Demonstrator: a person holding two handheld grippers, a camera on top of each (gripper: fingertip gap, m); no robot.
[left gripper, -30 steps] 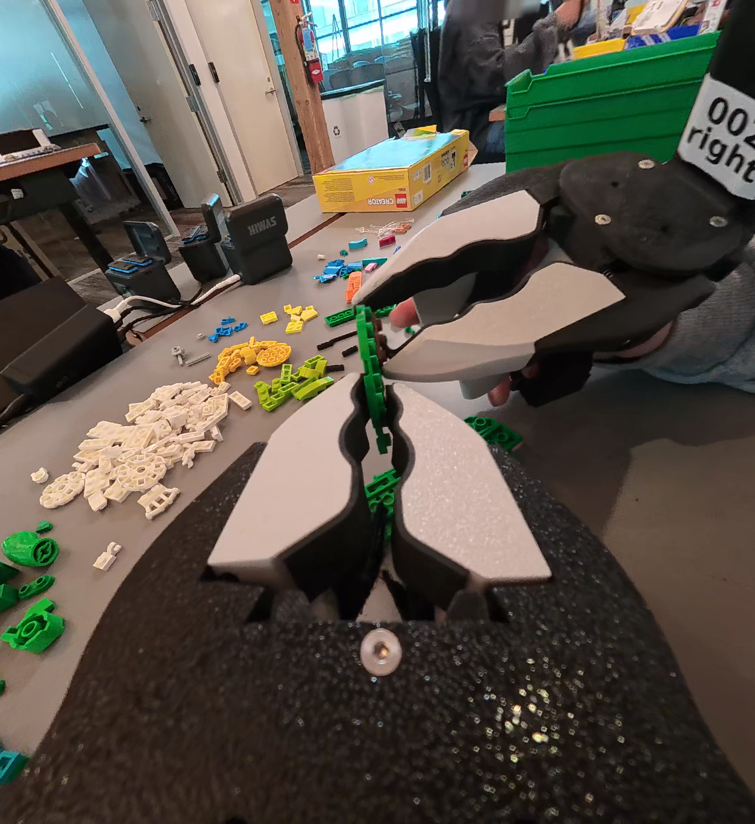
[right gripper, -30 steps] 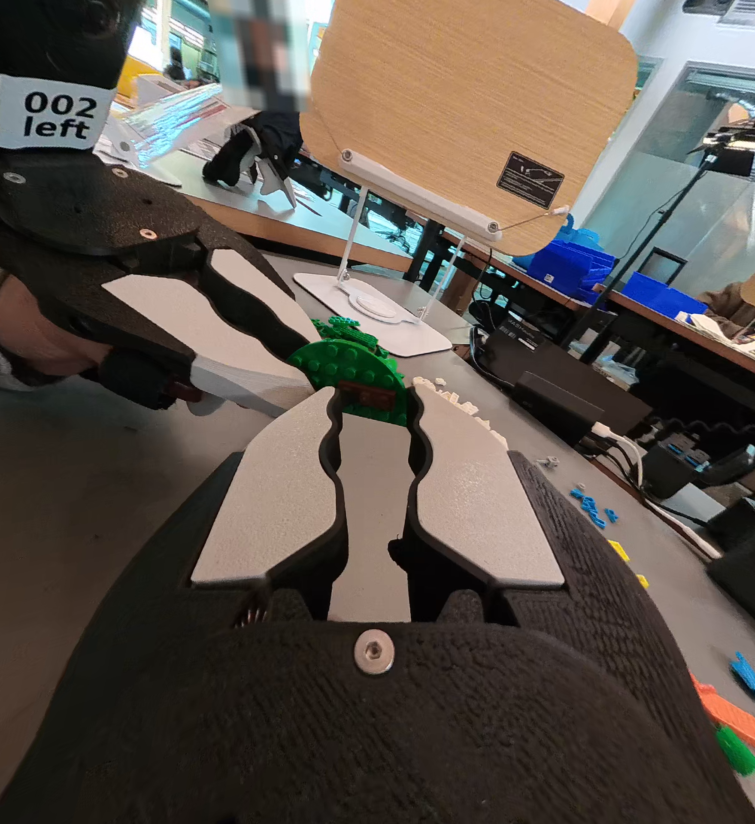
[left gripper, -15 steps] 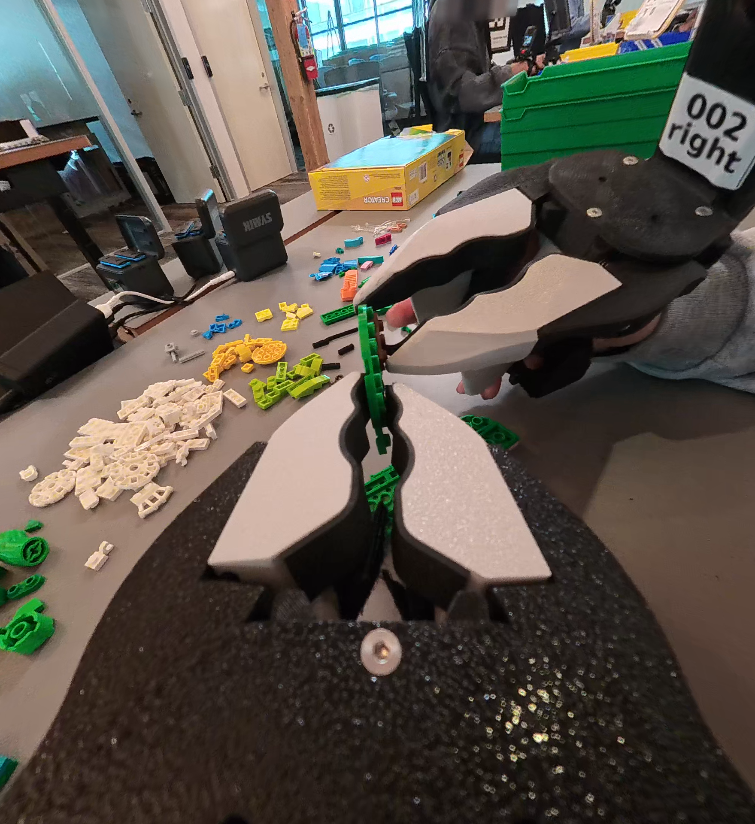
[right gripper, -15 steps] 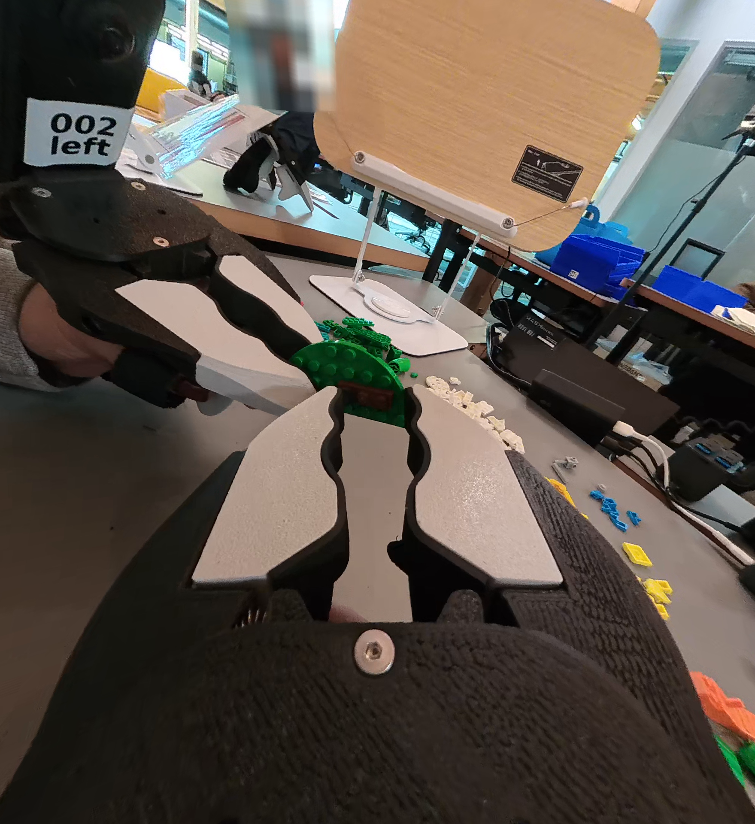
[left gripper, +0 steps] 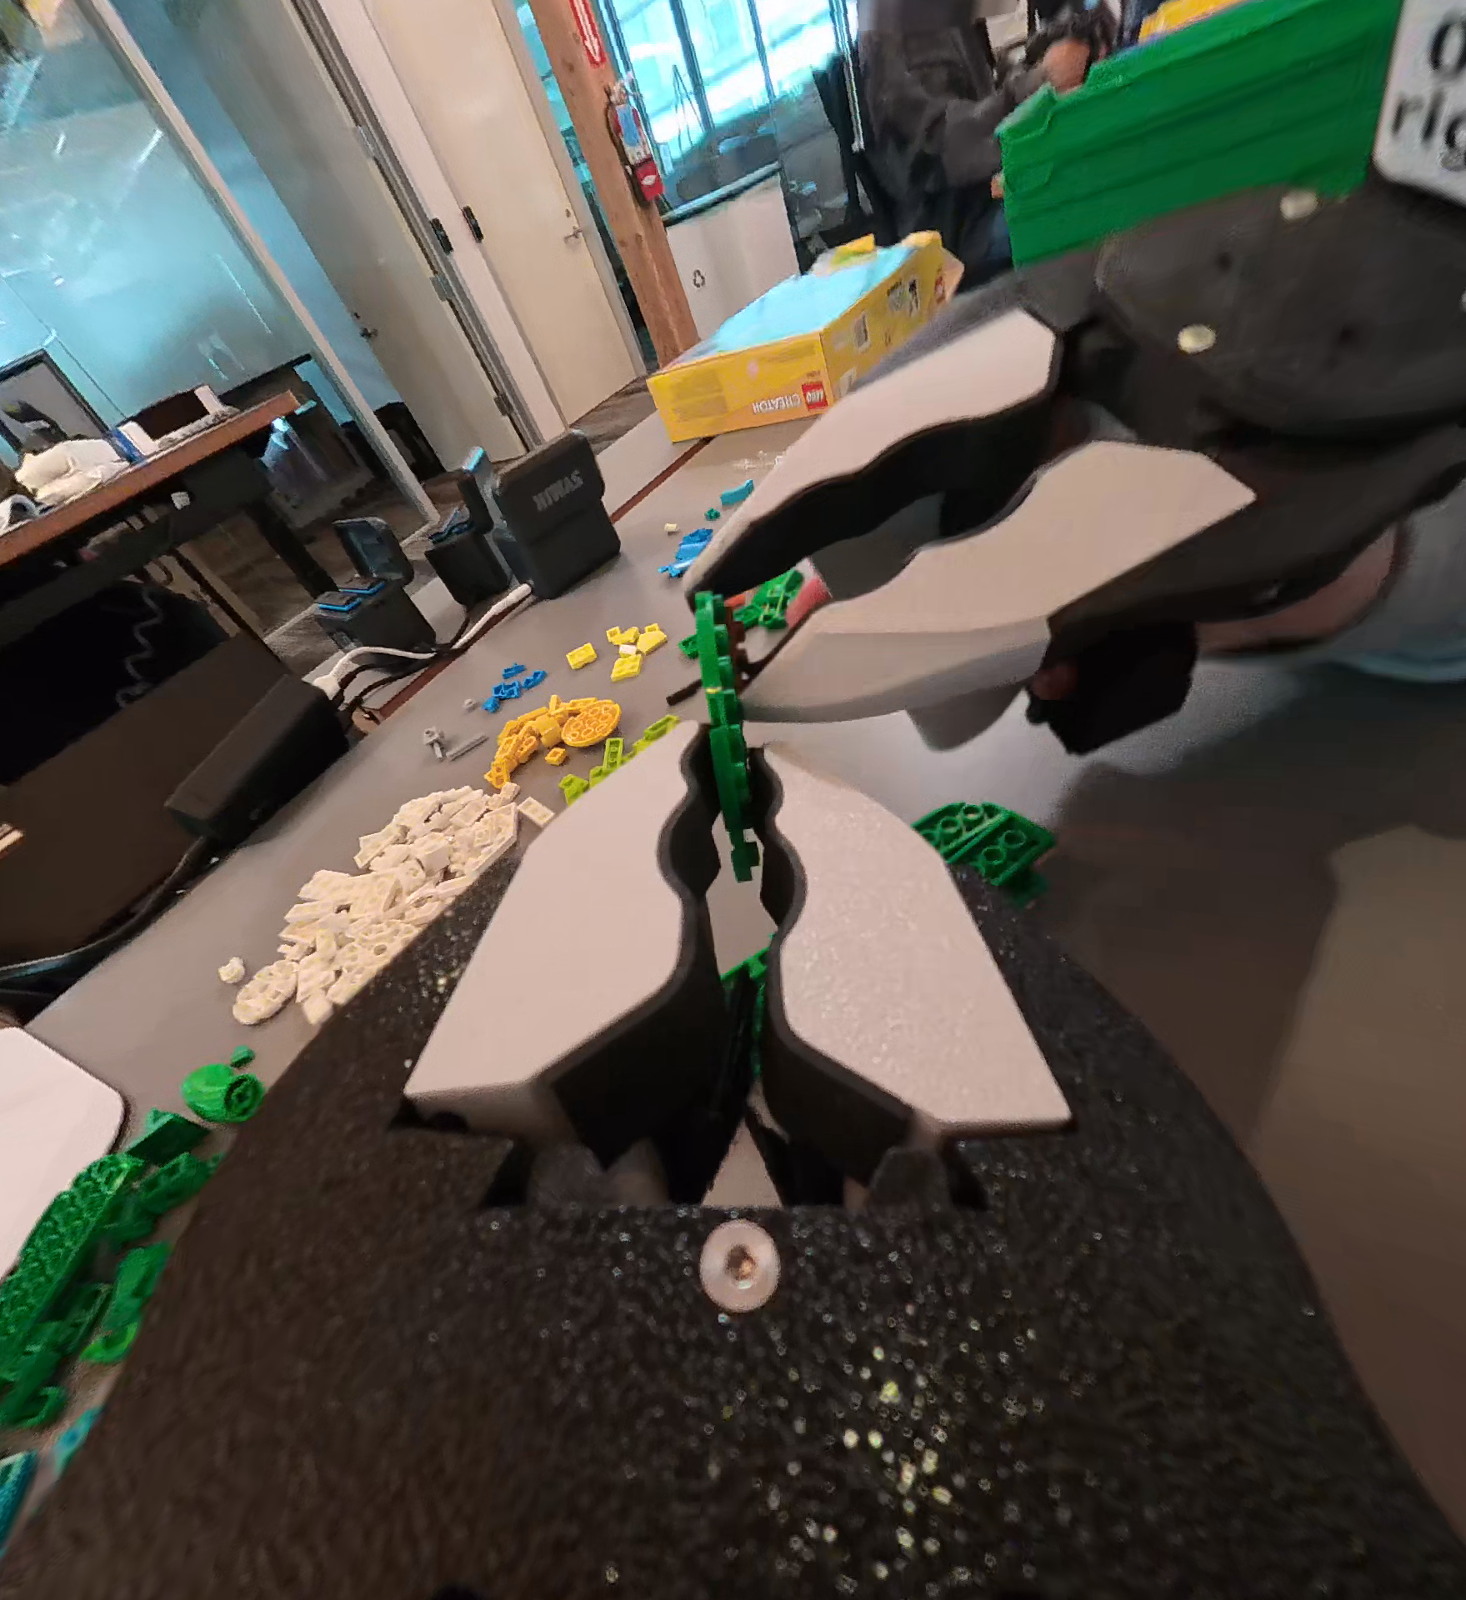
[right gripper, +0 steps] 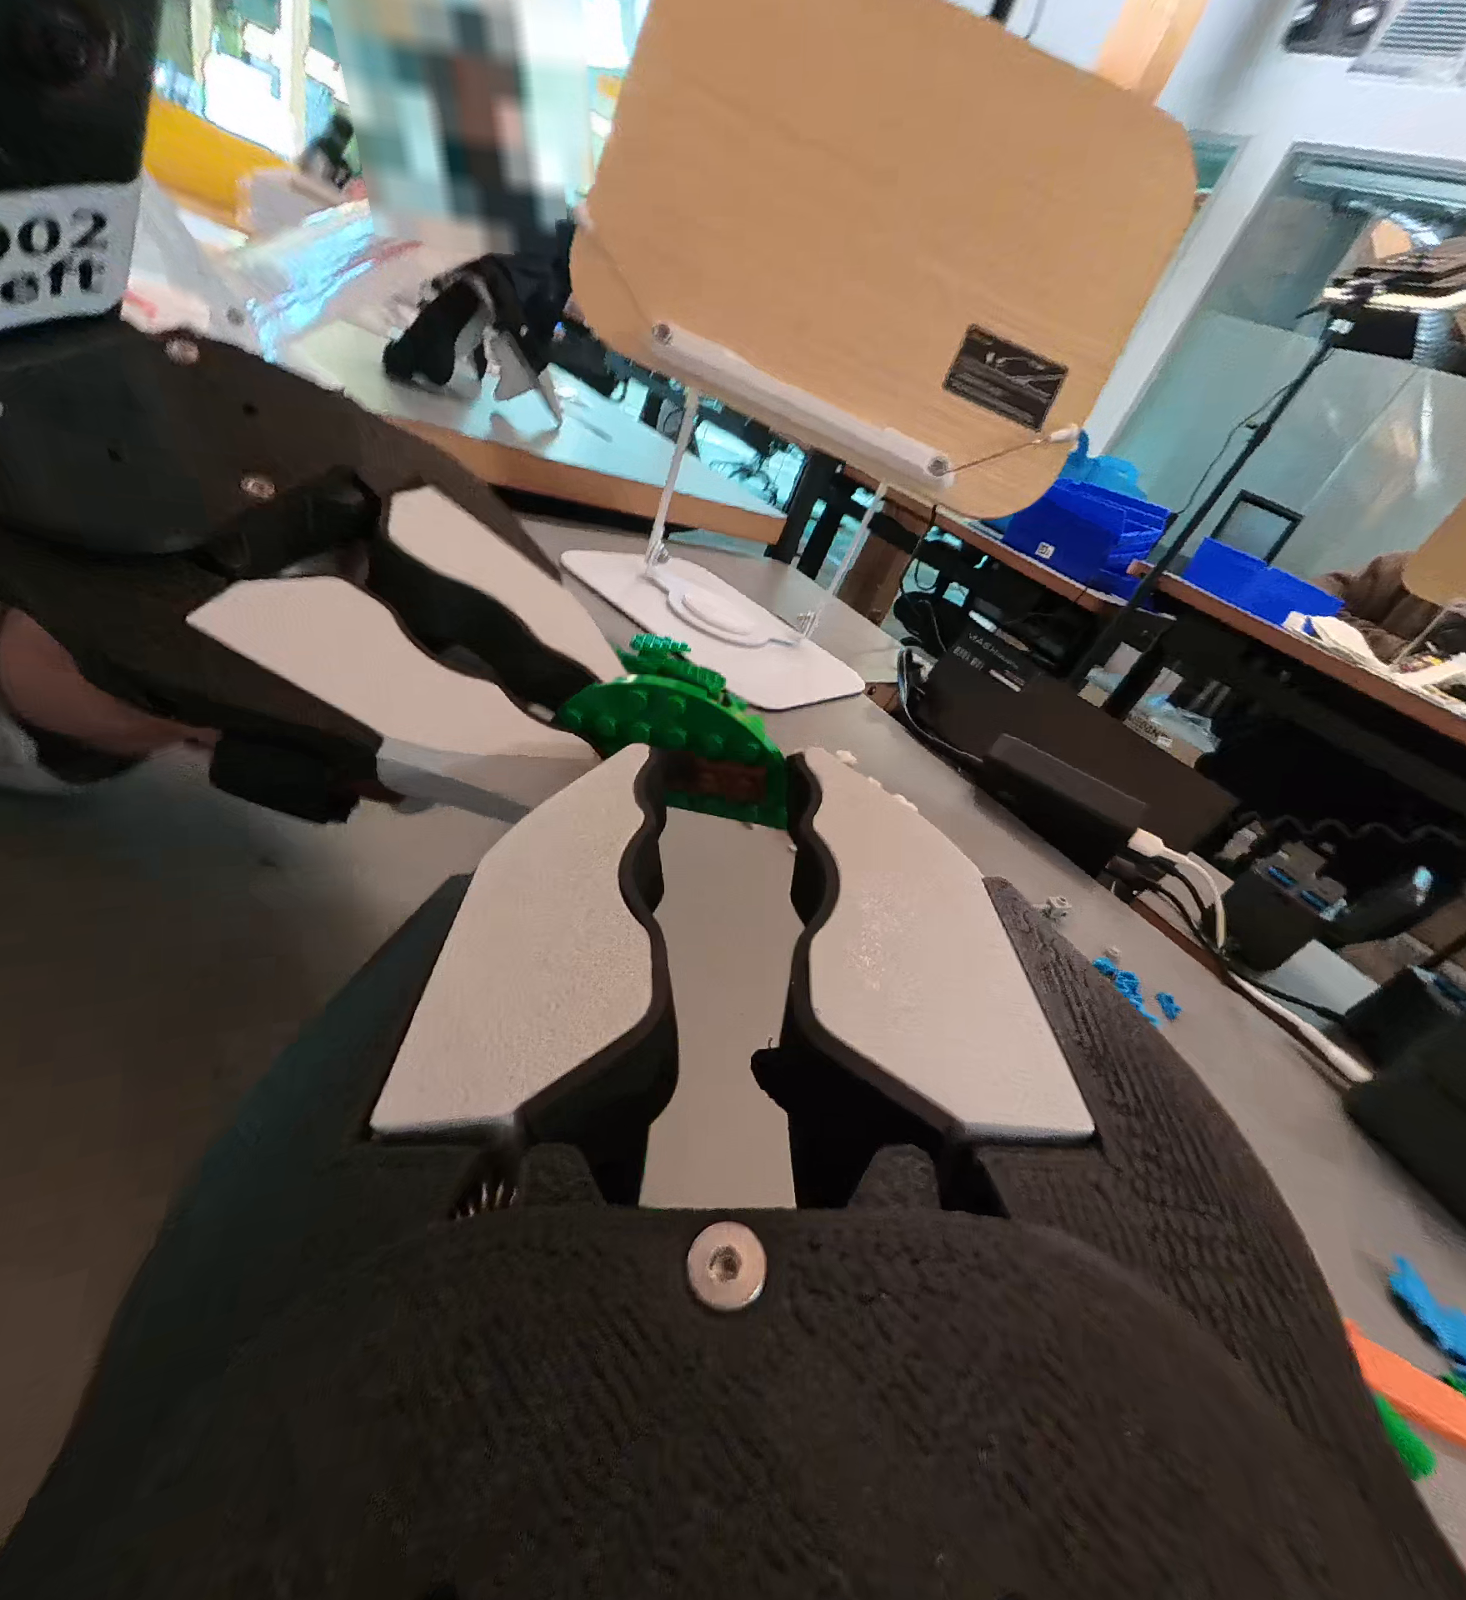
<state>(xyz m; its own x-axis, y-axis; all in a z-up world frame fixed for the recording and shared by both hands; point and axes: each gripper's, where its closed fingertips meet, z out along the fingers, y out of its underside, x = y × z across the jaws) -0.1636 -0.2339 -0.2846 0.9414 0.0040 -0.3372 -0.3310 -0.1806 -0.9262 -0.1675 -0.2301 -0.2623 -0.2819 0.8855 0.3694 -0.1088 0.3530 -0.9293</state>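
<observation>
The left gripper (left gripper: 725, 762) pinches a green half-round brick plate (left gripper: 725, 693) edge-on, both fingers (left gripper: 591, 909) pressed against its faces, holding it upright above the grey surface (left gripper: 1231, 996). The right gripper (right gripper: 719, 762) comes from the right with its fingers (right gripper: 539, 935) closed on a small brown brick (right gripper: 716, 782) that sits against the plate's flat side. On the surface to the left lie piles of white pieces (left gripper: 383, 892) and yellow pieces (left gripper: 547, 736), with a loose green brick (left gripper: 984, 835) just right of the left gripper and a yellow box (left gripper: 798, 364) far off.
</observation>
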